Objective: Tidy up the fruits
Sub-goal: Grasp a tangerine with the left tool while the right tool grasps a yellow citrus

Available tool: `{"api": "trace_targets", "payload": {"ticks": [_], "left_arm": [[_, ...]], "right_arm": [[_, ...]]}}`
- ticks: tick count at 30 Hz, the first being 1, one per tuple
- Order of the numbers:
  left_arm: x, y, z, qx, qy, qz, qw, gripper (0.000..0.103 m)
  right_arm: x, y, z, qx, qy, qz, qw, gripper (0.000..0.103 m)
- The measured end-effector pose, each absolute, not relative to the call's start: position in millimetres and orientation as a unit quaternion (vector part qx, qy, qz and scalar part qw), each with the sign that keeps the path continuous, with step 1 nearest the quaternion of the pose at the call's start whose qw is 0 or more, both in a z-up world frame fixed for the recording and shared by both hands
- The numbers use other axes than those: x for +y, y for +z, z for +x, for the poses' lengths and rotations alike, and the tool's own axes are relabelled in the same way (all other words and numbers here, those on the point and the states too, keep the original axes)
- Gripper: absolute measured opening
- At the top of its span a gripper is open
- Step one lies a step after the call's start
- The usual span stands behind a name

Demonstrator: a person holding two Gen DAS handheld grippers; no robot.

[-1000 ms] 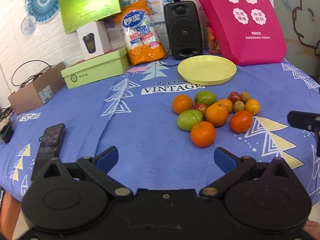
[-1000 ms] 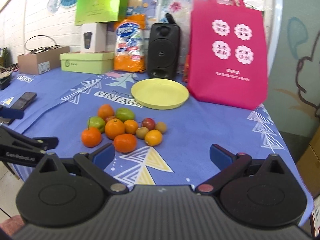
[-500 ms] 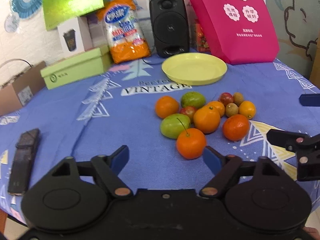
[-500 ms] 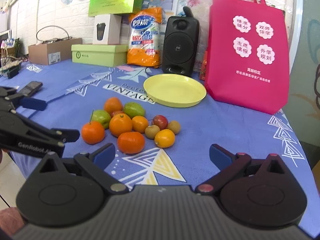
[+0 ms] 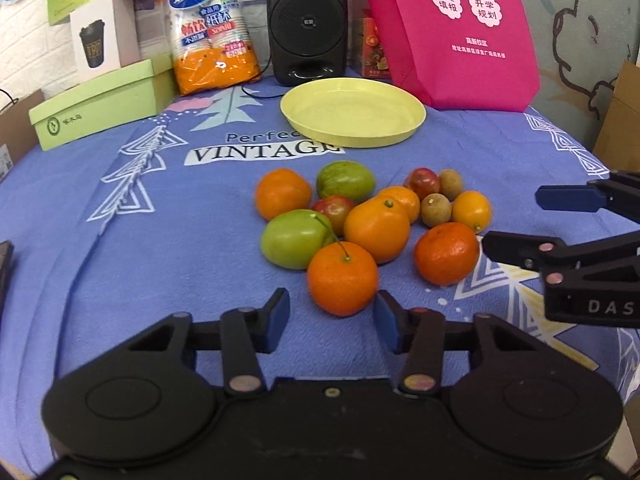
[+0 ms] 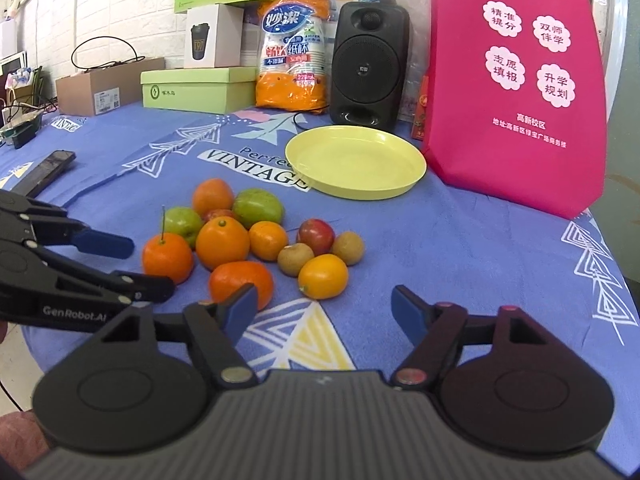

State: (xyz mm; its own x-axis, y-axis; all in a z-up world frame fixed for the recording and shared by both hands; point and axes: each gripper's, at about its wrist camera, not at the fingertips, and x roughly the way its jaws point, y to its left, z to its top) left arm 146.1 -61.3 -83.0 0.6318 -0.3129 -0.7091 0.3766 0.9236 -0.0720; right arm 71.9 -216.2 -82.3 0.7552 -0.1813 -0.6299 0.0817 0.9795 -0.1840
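In your left wrist view, your left gripper (image 5: 331, 315) has its jaws spread, the stemmed orange (image 5: 342, 278) sitting just ahead of the gap and close beside the right blue pad; the fruit cluster (image 5: 372, 216) lies on the blue tabletop (image 5: 160, 240), with the empty yellow plate (image 5: 353, 114) beyond it (near the black speaker (image 5: 307, 20)); your right gripper (image 5: 560, 236) reaches in from the right edge, beside the reddish orange (image 5: 446, 253).

In your right wrist view, your right gripper (image 6: 324, 314) also has its jaws spread, holding nothing; its left pad overlaps that reddish orange (image 6: 236, 280), and the small yellow fruit (image 6: 323, 276) sits just ahead of the gap; the pink bag (image 6: 516, 80) stands right of the plate (image 6: 356, 162).
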Motion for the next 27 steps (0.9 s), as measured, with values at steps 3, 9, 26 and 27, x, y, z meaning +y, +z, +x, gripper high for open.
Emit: {"api": "trace_targets", "payload": {"ticks": [3, 9, 26, 27], "left_arm": [[-63.4, -84.2, 150.8, 0.38, -0.192, 0.04, 0.904, 0.046], [-63.0, -83.7, 156.4, 0.374, -0.201, 0.036, 0.904, 0.04], [-64.9, -92.3, 164.4, 0.37, -0.196, 0.044, 0.907, 0.038], [-63.6, -92.7, 162.6, 0.369, -0.197, 0.043, 0.907, 0.037]], "right_arm": [[-219.2, -83.4, 78.4, 0.341, -0.065, -0.071, 0.935, 0.066], [-236.4, -85.3, 87.3, 0.352, -0.067, -0.044, 0.933, 0.041], [-231.3, -105.2, 108.8, 0.364, -0.055, -0.042, 0.929, 0.039], [-232.1, -104.9, 107.4, 0.364, -0.054, -0.039, 0.929, 0.039]]}}
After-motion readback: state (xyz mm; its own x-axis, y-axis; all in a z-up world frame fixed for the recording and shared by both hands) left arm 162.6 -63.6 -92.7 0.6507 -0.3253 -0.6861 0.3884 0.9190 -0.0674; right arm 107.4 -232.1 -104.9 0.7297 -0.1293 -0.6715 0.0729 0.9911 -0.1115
